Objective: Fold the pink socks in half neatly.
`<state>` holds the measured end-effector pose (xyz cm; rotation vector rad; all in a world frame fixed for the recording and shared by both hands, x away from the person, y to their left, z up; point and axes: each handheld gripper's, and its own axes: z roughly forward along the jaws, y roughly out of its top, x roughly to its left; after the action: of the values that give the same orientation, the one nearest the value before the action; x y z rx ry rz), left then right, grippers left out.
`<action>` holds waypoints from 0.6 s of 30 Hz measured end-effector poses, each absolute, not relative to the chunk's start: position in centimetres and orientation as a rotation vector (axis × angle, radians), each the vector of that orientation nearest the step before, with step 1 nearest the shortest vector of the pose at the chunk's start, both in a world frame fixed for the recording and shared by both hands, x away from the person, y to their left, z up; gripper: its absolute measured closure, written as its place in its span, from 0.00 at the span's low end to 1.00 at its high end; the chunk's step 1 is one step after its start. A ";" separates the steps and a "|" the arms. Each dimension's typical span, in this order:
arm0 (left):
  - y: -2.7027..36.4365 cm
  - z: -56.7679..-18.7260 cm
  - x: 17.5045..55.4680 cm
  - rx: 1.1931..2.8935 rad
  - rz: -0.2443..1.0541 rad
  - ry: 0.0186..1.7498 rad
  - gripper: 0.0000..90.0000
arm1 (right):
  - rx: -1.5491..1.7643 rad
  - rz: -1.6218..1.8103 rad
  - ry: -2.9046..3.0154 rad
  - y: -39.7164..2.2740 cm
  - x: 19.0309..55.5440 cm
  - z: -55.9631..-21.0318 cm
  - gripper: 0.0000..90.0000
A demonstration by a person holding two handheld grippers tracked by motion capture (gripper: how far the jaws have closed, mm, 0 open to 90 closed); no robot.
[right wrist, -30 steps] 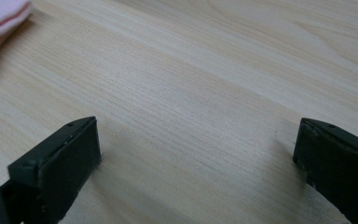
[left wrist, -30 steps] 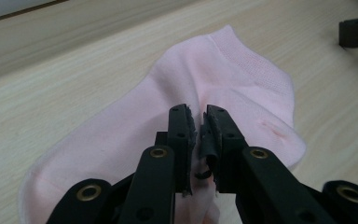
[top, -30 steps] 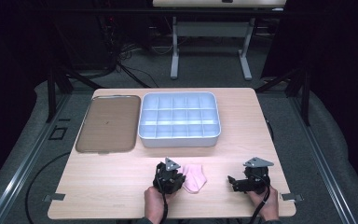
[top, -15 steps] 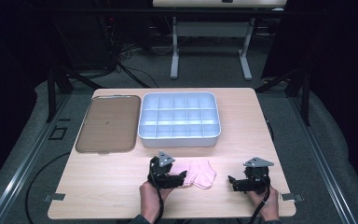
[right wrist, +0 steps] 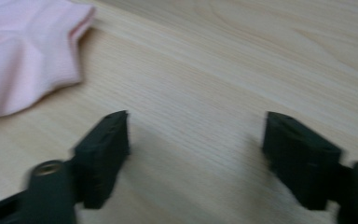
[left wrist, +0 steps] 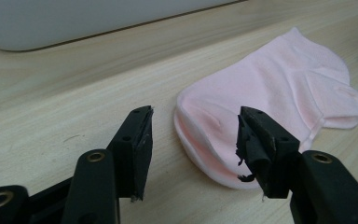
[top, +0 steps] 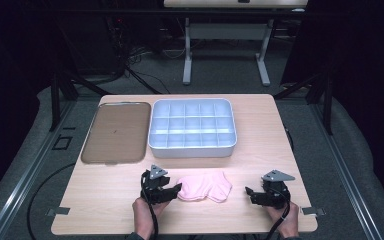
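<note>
pink sock (top: 205, 186) between hand-held grippers

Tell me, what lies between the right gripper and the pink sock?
Nothing: in the high view only bare table separates the right gripper from the pink sock. The right gripper view agrees.

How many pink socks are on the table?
1. The pink sock lies flat on the table's near edge, between the two grippers. A second layer could be folded underneath; I can't tell.

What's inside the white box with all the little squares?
Nothing that I can see. The white box is split into little compartments, and the ones in view look bare. Its front wall hides the bottoms of the nearest row. The pink sock lies outside it, on the table.
</note>
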<state>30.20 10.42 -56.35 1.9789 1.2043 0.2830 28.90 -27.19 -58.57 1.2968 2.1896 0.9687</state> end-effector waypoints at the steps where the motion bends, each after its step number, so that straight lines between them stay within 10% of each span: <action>1: 10.3 -56.5 30.3 1.987 0.286 1.205 0.58 | 1.266 0.948 2.190 -26.9 28.5 -58.4 0.42; 18: 10.1 -57.7 30.5 2.023 0.257 1.185 0.75 | 1.471 1.231 2.204 -22.4 29.6 -57.8 0.70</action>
<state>30.46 10.14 -57.72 2.0227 1.1850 0.2565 29.59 -22.37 -57.82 1.4710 2.2035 1.2305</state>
